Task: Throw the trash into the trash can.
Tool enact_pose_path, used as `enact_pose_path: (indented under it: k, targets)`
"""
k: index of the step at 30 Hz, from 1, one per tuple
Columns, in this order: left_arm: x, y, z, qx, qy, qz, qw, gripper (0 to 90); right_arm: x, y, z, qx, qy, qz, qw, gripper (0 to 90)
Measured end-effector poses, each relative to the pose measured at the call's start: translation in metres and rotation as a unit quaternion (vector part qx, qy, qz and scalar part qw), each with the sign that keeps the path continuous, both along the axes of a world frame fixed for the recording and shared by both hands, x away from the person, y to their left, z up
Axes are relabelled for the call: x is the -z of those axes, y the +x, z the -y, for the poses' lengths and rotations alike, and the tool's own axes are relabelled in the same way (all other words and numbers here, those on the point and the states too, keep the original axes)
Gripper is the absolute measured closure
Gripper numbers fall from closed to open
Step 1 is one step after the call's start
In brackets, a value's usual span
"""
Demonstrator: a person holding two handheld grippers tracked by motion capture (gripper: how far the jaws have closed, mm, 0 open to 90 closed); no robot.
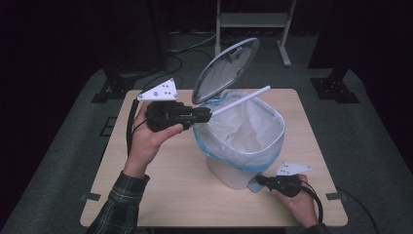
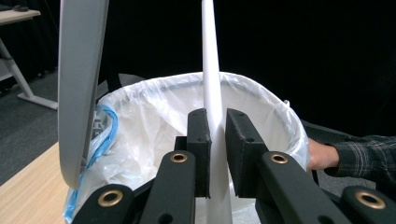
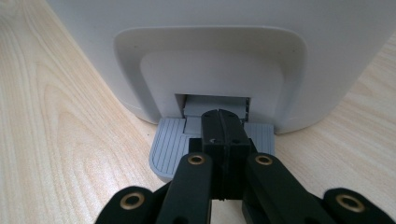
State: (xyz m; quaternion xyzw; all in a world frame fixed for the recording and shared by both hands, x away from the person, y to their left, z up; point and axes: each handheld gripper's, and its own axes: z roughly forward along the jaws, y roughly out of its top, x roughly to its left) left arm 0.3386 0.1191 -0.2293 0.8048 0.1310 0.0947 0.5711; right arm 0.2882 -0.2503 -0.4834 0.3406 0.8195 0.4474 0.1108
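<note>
A white pedal bin (image 1: pixel 229 173) lined with a clear bag (image 1: pixel 243 129) stands mid-table, its grey lid (image 1: pixel 225 69) tipped up at the back. My left gripper (image 1: pixel 207 115) is shut on a long white stick (image 1: pixel 241 101) that reaches out over the bin's mouth. In the left gripper view the stick (image 2: pixel 211 84) runs up between the jaws of the left gripper (image 2: pixel 215 128), above the bag-lined rim (image 2: pixel 261 93). My right gripper (image 1: pixel 260 181) is shut with nothing in it, and its tips (image 3: pixel 219 126) press on the grey pedal (image 3: pixel 170 147) at the bin's base (image 3: pixel 210 56).
The wooden table (image 1: pixel 160 190) has bare room left and in front of the bin. A blue bag edge (image 2: pixel 105 135) hangs at the rim under the lid (image 2: pixel 79 84). Beyond the table stand dark floor and a metal frame (image 1: pixel 253 22).
</note>
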Motion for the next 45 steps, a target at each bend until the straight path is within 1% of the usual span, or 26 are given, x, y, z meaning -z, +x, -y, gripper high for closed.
enact_pose_path:
  k: [13,16,20,28,34,41,45]
  targets:
    - [-0.001,0.001,0.002,-0.001,-0.004,0.001,1.0000,80.3,0.000,0.000,0.000,0.000,0.000,0.000,1.0000,89.7]
    - [-0.001,0.001,0.002,-0.002,-0.007,0.001,1.0000,78.5,0.000,0.000,0.000,0.000,0.000,0.000,1.0000,89.7]
    - [-0.002,0.001,0.002,-0.004,-0.008,0.003,1.0000,78.0,0.000,0.000,0.000,0.000,0.000,-0.001,1.0000,89.7]
    - [-0.001,-0.001,-0.001,-0.006,-0.012,0.001,0.9999,76.7,0.000,0.000,0.000,0.000,0.000,0.000,1.0000,89.7]
    - [0.001,-0.003,-0.006,-0.014,-0.009,0.002,0.9999,73.5,0.000,0.000,0.000,0.000,-0.001,0.001,1.0000,89.8]
    - [0.004,-0.010,-0.017,-0.023,-0.004,0.005,0.9997,71.7,0.000,0.000,0.000,0.000,-0.001,0.002,1.0000,89.7]
    - [0.007,-0.015,-0.026,-0.030,-0.002,0.005,0.9995,70.3,0.000,0.001,0.001,-0.002,0.004,-0.005,1.0000,89.7]
